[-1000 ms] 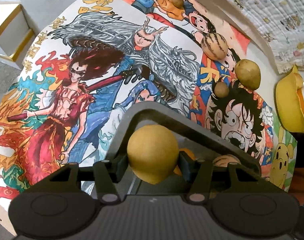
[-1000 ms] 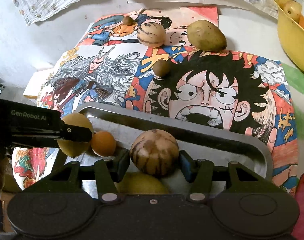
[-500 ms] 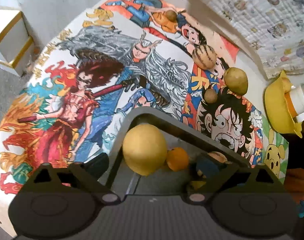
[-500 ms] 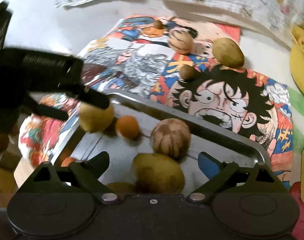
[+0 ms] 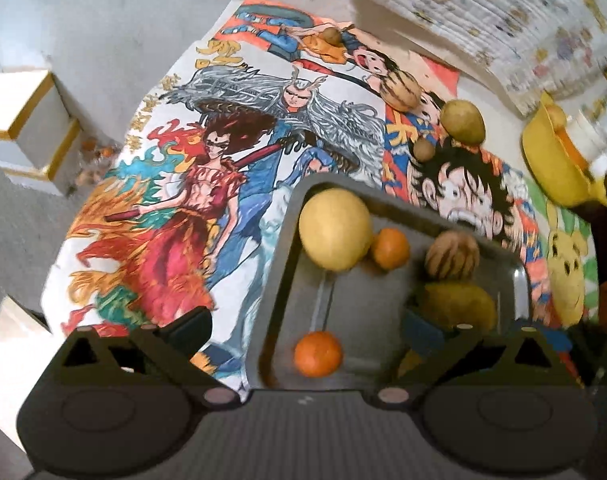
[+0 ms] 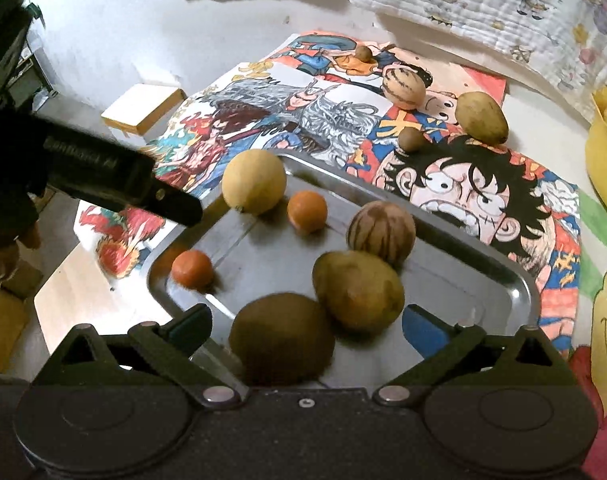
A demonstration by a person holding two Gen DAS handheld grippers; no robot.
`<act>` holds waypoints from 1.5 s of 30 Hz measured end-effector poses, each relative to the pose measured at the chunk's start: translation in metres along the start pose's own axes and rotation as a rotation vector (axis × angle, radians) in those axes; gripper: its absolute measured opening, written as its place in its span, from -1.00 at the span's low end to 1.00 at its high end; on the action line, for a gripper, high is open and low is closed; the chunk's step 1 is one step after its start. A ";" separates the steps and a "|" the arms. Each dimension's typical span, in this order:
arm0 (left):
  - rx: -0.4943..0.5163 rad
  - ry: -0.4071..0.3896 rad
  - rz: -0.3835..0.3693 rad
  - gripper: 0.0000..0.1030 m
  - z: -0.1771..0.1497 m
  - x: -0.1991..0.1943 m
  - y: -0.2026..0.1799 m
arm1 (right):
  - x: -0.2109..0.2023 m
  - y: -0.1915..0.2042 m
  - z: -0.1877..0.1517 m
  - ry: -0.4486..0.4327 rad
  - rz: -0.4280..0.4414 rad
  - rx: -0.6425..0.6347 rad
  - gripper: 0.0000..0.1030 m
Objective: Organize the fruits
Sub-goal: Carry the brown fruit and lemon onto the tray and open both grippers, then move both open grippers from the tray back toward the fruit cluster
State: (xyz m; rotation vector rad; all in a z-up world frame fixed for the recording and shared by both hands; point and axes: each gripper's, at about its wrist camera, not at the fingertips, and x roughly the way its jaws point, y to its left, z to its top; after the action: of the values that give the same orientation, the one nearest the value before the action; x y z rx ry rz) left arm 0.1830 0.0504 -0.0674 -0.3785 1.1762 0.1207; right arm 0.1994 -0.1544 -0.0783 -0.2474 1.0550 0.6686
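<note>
Poster-covered table (image 6: pixel 483 184): six fruits in metal tray (image 6: pixel 515 280), four outside.

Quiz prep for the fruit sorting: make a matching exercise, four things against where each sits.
1. big yellow fruit
2. striped round fruit
3. green-brown mango
4. yellow bowl

A. on the drawings, outside the tray
B. tray's far left corner
C. right edge of view, off the drawings
D. in the tray, touching a mango

Pairs: 1-B, 2-D, 3-A, 4-C
</note>
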 end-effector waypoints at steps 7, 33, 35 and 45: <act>0.139 -0.038 0.059 0.99 -0.028 -0.017 -0.007 | -0.007 0.006 -0.016 0.046 -0.014 -0.009 0.99; 0.361 0.038 0.106 0.99 -0.028 0.002 -0.067 | -0.027 -0.072 -0.039 0.076 -0.214 0.227 0.99; 0.369 0.037 0.103 0.99 -0.022 0.006 -0.072 | -0.026 -0.078 -0.036 0.077 -0.219 0.239 0.99; 0.349 0.027 0.081 0.99 0.023 0.023 -0.087 | -0.028 -0.108 -0.008 -0.016 -0.263 0.277 0.99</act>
State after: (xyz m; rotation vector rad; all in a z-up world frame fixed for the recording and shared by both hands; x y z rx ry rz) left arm 0.2370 -0.0252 -0.0612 -0.0255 1.2128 -0.0205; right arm 0.2509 -0.2528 -0.0713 -0.1360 1.0642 0.2828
